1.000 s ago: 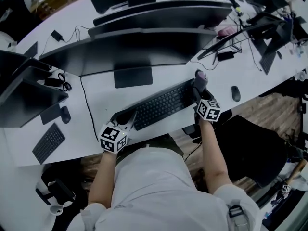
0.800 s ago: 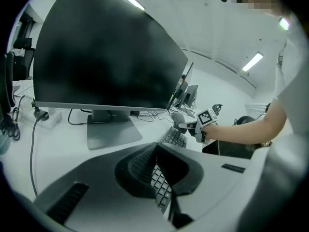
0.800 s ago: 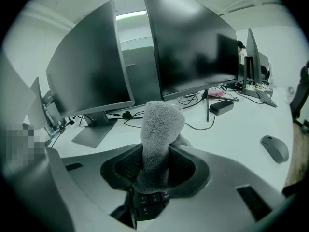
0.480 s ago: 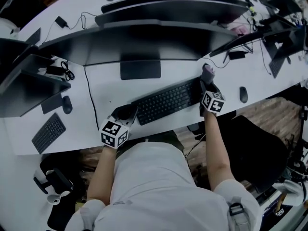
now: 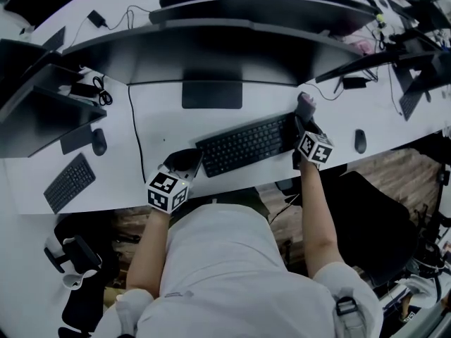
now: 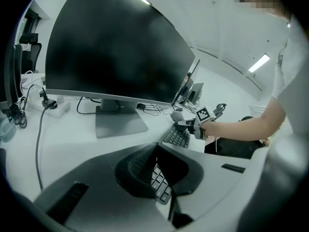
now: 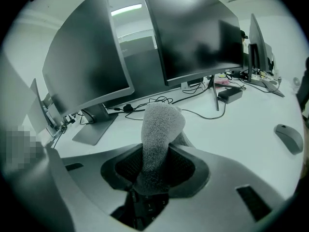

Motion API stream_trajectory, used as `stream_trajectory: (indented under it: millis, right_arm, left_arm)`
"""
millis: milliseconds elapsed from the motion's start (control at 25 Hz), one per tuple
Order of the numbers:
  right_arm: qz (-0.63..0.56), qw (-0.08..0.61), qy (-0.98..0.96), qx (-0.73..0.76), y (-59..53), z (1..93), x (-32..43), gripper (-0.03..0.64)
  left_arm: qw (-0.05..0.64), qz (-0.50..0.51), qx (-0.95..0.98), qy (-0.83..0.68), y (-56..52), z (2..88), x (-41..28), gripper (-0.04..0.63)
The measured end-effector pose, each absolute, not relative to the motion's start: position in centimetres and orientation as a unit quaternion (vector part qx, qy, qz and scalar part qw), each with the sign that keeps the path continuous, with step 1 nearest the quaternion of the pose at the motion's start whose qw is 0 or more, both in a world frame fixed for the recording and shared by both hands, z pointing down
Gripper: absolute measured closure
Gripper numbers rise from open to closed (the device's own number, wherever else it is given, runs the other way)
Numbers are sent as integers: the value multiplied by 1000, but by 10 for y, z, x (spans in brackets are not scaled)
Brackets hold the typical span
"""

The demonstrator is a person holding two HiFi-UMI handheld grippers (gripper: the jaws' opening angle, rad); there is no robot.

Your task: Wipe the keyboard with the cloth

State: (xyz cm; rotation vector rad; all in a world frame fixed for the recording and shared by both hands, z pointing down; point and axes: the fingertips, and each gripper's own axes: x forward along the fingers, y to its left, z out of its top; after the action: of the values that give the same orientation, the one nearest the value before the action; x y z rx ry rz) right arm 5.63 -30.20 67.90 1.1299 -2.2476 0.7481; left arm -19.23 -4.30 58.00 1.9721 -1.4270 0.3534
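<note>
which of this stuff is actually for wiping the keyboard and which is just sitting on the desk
In the job: keyboard, cloth, right gripper shut on the cloth, left gripper at the keyboard's left end.

Lying about: big monitor, second keyboard, left mouse, right mouse, cable.

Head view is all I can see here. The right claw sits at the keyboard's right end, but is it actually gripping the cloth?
Observer: Yes. In the right gripper view the right claw has its jaws clamped on a fuzzy grey cloth that sticks out past their tips.
Operator: And the left claw's jaws?
Observer: In the left gripper view the left claw has its jaws together at the tips, with end keys of the keyboard showing just beneath them.
</note>
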Motion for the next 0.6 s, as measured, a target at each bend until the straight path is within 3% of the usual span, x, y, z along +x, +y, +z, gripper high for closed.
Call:
stream_trajectory:
  millis: [600]
  right_arm:
    - [286, 254, -850, 361, -249, 678, 6, 469]
  left_arm:
    - [350, 124, 733, -570, -8, 589, -193, 594]
